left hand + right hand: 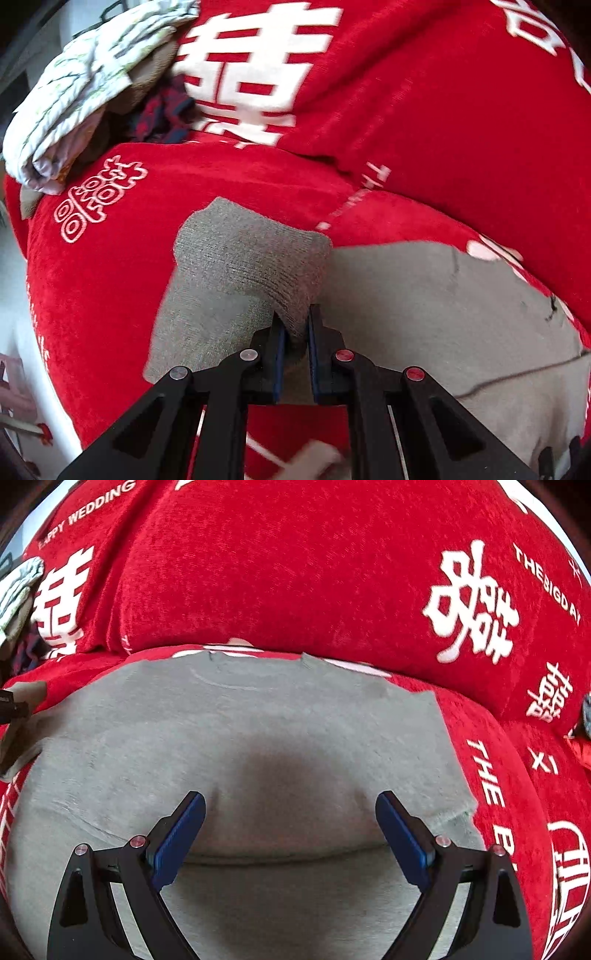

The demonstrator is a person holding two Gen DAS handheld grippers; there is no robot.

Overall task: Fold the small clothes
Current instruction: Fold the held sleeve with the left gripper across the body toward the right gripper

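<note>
A small grey knit sweater (258, 731) lies spread flat on a red plush sofa cover with white printed characters (295, 572). The left claw (295, 332) pinches the ribbed sleeve cuff (255, 254), lifted and bunched. The right claw (290, 819) hovers wide apart over the hem, possibly touching it.

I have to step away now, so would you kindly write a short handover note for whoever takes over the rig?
Left gripper: shut on the ribbed cuff of the grey top's sleeve, lifted off the red sofa cover.
Right gripper: open, empty, over the grey top.
Top lies spread flat on the sofa seat.
Done: sleeve picked up.
Left: bring the sleeve across, then fold the body.
</note>
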